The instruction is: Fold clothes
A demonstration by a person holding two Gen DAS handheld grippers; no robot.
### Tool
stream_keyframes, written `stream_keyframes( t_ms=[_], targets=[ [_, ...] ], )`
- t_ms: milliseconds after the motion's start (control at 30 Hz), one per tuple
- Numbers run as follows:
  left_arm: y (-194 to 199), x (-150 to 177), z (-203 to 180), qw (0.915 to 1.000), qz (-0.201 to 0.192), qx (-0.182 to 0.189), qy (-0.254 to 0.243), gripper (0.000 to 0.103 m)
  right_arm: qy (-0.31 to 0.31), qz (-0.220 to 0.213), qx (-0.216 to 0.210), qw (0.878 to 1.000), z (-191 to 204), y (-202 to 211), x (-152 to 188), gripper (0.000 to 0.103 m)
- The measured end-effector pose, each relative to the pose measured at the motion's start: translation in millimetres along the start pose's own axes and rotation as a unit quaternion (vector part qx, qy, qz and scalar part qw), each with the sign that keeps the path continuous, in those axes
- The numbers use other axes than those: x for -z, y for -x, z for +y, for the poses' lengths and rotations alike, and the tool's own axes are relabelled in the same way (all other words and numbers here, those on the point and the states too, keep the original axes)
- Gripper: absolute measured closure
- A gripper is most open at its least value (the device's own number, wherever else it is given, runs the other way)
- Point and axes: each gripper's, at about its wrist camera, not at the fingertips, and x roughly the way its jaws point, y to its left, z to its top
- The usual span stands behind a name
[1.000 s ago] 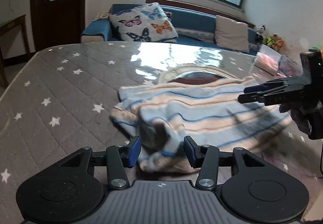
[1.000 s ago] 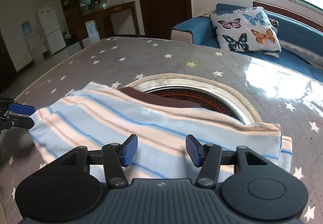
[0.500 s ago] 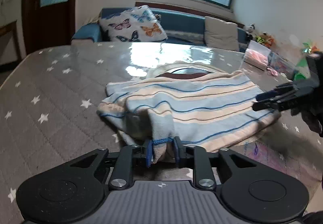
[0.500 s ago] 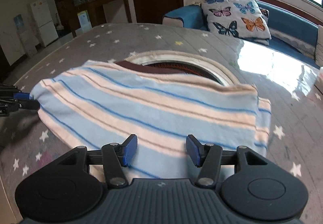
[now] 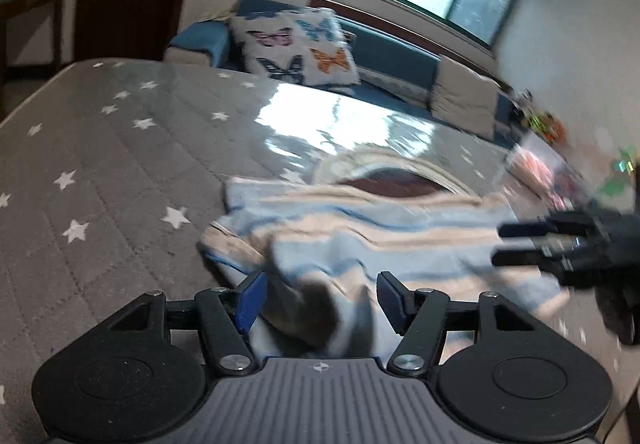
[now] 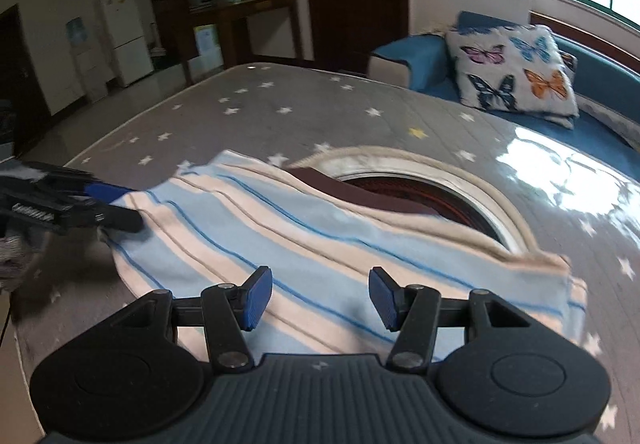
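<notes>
A blue and cream striped garment lies folded on the grey star-patterned table. It also shows in the right wrist view. My left gripper is open, with a bunched corner of the garment lying loose between its jaws. My right gripper is open and empty, hovering over the garment's near edge. In the left wrist view the right gripper shows at the garment's right side. In the right wrist view the left gripper shows at its left corner.
A round cream-rimmed opening with a dark red inside sits in the table behind the garment. A blue sofa with a butterfly cushion stands beyond the far edge. A clear box of toys is at the right.
My left gripper was shut on the garment's corner half a second ago and has now opened, letting the corner drop. My right gripper stayed open and moved lower over the garment.
</notes>
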Motion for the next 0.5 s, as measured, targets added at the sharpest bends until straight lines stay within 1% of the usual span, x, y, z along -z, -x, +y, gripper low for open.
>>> stream_keyframes(
  t_ms=[100,233,267,333,367,433,467,500],
  targets=[
    [-5,-12,16,0.9992,-0.002,-0.019,0.034,0.041,0.002,-0.003,-0.009,1.000,4,-5,-3,0.048],
    [-16,-22,33,0.9968,0.009,-0.053,0.060,0.042,0.000,0.004,-0.010,1.000,4,-10,2,0.048],
    [-20,-24,36,0.9960,0.013,-0.058,0.066,0.044,-0.001,0.006,-0.008,1.000,3,-10,4,0.048],
    [-26,-24,41,0.9953,0.020,-0.056,0.076,0.048,-0.008,0.009,-0.007,1.000,1,-11,7,0.048],
    [-28,-24,42,0.9951,0.023,-0.055,0.078,0.053,-0.011,0.010,-0.005,1.000,-1,-11,9,0.048],
    [-32,-24,43,0.9951,0.026,-0.052,0.080,0.056,-0.018,0.011,-0.003,1.000,-5,-9,11,0.048],
    [-33,-24,43,0.9952,0.025,-0.053,0.078,0.061,-0.020,0.011,-0.002,1.000,-7,-9,13,0.048],
    [-33,-24,43,0.9955,0.022,-0.052,0.076,0.069,-0.023,0.012,0.000,1.000,-8,-8,15,0.048]
  ],
)
